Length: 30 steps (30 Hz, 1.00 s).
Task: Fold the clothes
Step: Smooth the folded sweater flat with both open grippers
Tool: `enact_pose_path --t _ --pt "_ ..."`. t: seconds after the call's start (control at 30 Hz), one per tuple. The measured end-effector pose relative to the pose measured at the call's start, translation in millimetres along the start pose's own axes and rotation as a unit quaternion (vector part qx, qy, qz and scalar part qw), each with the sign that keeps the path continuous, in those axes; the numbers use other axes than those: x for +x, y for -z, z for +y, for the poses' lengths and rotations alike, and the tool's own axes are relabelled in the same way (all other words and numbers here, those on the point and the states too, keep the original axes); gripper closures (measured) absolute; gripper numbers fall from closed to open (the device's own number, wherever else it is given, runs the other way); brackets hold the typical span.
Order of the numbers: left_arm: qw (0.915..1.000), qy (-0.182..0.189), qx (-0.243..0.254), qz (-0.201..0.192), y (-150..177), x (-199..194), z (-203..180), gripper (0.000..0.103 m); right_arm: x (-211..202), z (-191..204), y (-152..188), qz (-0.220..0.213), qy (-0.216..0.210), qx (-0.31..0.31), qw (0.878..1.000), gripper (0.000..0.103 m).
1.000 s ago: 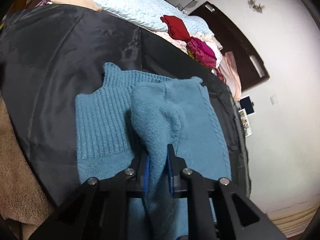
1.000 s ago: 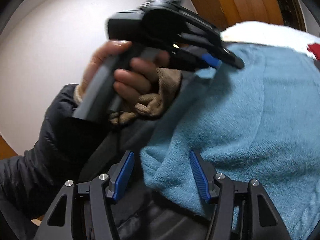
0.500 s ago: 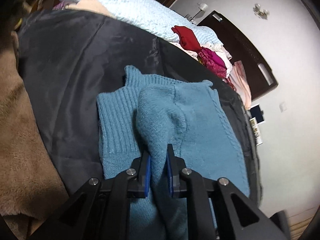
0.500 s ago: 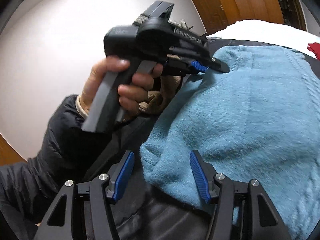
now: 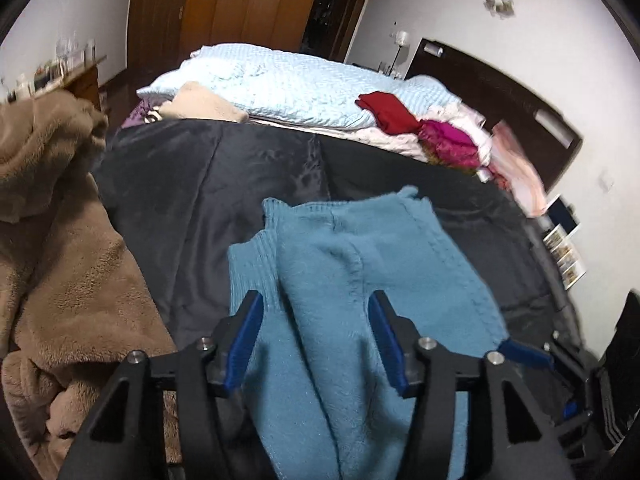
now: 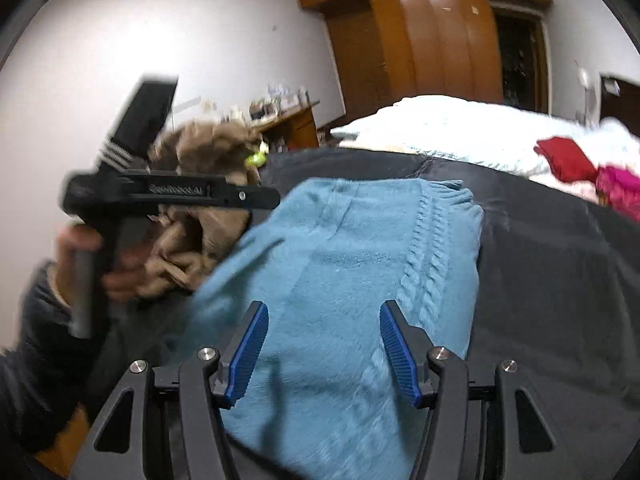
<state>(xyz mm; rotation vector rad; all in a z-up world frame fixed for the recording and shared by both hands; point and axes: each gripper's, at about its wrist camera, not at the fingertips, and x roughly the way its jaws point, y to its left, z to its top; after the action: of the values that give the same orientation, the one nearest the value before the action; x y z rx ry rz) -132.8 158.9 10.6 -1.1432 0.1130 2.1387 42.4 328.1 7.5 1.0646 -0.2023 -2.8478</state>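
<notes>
Both grippers, left (image 5: 314,342) and right (image 6: 322,352), hover spread wide over the partly folded blue sweater (image 5: 360,280), lying mid-frame on dark bedding (image 5: 208,184), apparently between folds.

Pretty normal bedroom here. White walls (image 5: 472,8), a big wooden wardrobe (image 6: 420,40) along the back with a dark doorway (image 6: 520,56) right next to it. The bed (image 5: 288,80) has a pale blue knit cover, and a dark headboard (image 5: 500,96) stands against the wall to the right. On the left side there's a wooden dresser (image 6: 292,120) cluttered with small stuff, too blurry to make out. Lighting is dim and indoor.
</notes>
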Motion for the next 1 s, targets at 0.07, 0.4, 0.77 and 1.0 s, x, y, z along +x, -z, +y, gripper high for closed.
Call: enact_pose_path --t 0.07,0.4,0.77,1.0 --pt "0.9999 -0.008 -0.001 0.008 2.7 6.9 -0.3 0.044 8.3 -0.5 1.0 0.011 0.010 -0.011 1.000 0.043" --pt "0.9981 -0.050 -0.012 0.035 15.9 33.6 -0.8 0.034 17.9 1.0 7.0 0.018 0.008 0.018 1.000 0.042" --pt "0.9954 -0.086 -0.040 0.011 28.6 12.3 -2.9 0.024 14.3 11.6 4.6 0.021 0.058 0.004 0.998 0.032" --pt "0.9956 -0.091 -0.023 0.000 38.2 -6.0 -22.8 0.024 6.4 4.4 8.7 0.023 0.080 0.013 0.996 0.031"
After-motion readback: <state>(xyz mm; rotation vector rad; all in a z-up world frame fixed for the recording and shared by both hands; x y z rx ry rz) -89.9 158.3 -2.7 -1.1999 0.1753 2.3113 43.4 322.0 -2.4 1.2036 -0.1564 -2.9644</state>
